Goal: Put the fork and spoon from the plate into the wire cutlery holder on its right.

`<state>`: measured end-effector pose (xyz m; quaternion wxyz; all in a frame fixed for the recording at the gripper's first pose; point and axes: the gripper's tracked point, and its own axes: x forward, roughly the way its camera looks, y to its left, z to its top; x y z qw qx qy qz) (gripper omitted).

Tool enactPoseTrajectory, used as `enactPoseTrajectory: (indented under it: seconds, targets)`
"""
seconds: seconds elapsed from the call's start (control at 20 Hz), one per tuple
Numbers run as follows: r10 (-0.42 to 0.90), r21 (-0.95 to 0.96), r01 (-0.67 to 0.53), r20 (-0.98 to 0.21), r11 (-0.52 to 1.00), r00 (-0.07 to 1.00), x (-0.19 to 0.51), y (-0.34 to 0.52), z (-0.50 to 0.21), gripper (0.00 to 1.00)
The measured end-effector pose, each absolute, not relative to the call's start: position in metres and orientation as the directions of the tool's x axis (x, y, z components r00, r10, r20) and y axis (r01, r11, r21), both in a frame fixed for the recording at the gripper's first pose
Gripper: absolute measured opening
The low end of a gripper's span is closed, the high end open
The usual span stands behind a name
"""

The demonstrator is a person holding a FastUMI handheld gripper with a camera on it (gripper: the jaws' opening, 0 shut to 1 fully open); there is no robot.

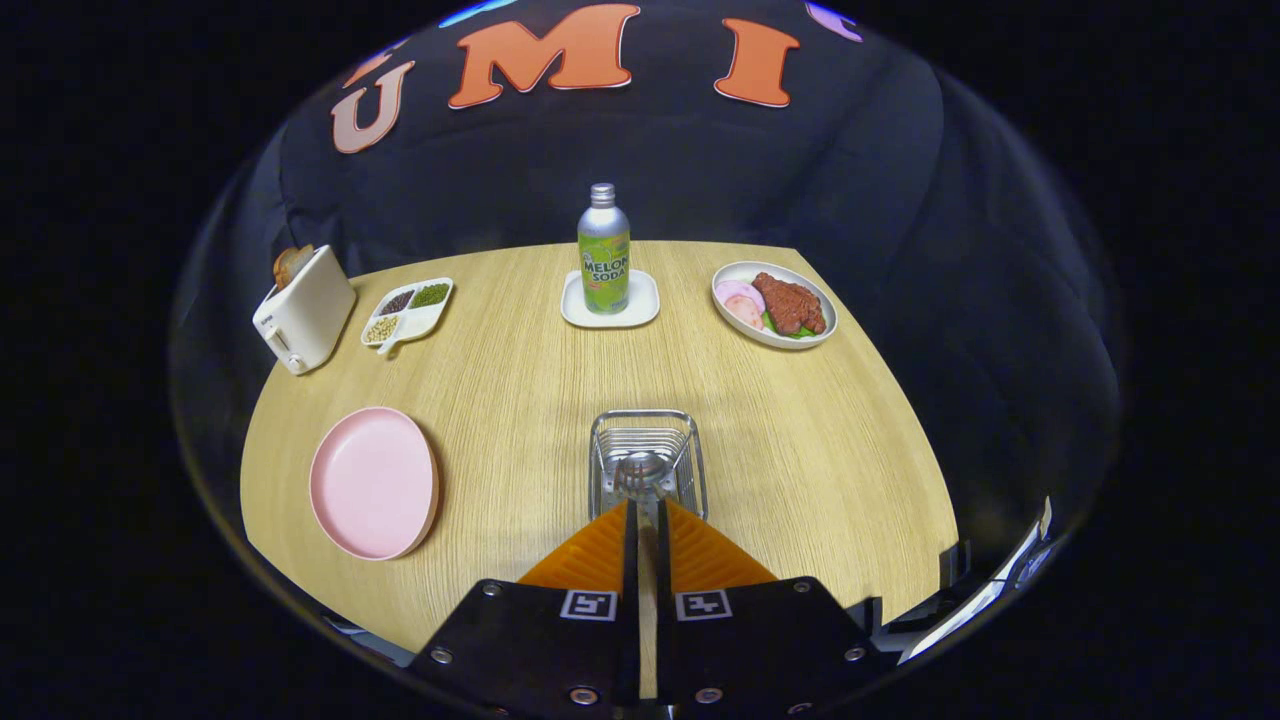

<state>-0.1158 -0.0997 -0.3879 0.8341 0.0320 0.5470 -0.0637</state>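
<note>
Near the front edge of the wooden table, the gripper hangs just above the wire cutlery holder, its 2 fingers drawn close together with only a thin slit between them. Clamped in that slit is the spoon, whose shiny bowl pokes out just ahead of the fingertips and sits over the open top of the holder, inside the outline of its wire rim. Whether a fork already lies in the holder cannot be told; the wires and the spoon bowl hide the inside. Toward the table's front left corner, well apart from the holder, lies the pink plate, with nothing showing on its surface. Beyond the holder, near the middle of the far edge, a green soda bottle stands upright on a small white square tray. At the far right corner rests a white dish of food with slices of meat and something green. At the far left corner stands a cream toaster with a piece of toast sticking up from its slot, and just beside it lies a white divided dish holding beans and grains in separate compartments.
</note>
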Motion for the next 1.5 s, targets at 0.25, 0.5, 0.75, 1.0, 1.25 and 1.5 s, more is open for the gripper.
enactPoseTrajectory:
  seconds: [0.25, 0.5, 0.75, 1.0, 1.25, 1.5]
  targets:
    - [-0.035, 0.043, 0.128, -0.833, 0.991, 0.552, -0.08, -0.099, -0.353, 0.1]
    - [-0.051, 0.031, 0.102, -0.705, 0.994, 0.708, -0.044, -0.101, -0.299, 0.28]
    - [-0.05, 0.039, 0.085, -0.542, 0.996, 0.839, -0.012, -0.097, -0.224, 0.53]
    - [-0.071, 0.013, 0.081, -0.356, 0.997, 0.932, 0.015, -0.099, -0.142, 0.73]
    - [-0.091, 0.004, 0.095, -0.236, 0.995, 0.967, 0.02, -0.105, -0.084, 0.86]
    - [-0.086, 0.009, 0.088, -0.134, 0.996, 0.987, 0.021, -0.104, -0.047, 0.9]
